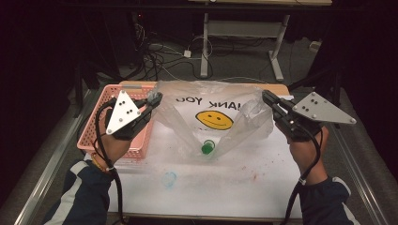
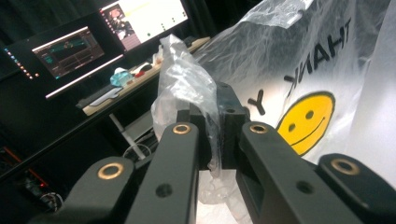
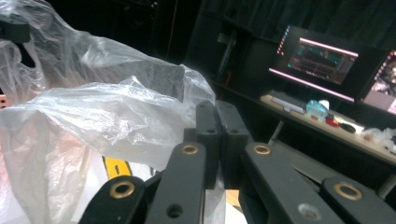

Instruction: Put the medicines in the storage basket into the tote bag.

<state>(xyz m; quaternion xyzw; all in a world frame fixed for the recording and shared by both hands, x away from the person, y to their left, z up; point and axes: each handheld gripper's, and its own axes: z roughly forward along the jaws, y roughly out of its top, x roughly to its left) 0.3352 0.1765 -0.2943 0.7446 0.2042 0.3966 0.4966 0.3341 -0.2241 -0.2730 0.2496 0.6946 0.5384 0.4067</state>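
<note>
A clear plastic bag (image 1: 213, 105) with a yellow smiley face and mirrored "THANK YOU" print hangs stretched between both grippers over the white table (image 1: 244, 183). My left gripper (image 1: 157, 98) is shut on the bag's left handle (image 2: 187, 88); the film is pinched between its jaws. At the other side, my right gripper (image 1: 266, 96) is shut on the right handle (image 3: 154, 116). A bottle with a green cap (image 1: 207, 148) lies low in the bag's sagging middle. The smiley (image 2: 306, 121) shows beyond the left jaws.
A pink basket (image 1: 98, 126) stands at the table's left, under my left hand. A small blue cap-like thing (image 1: 169, 178) lies on the table near the front. Monitors on a desk (image 3: 322, 60) stand behind in the dark room. Table legs and cables (image 1: 178, 51) are beyond the far edge.
</note>
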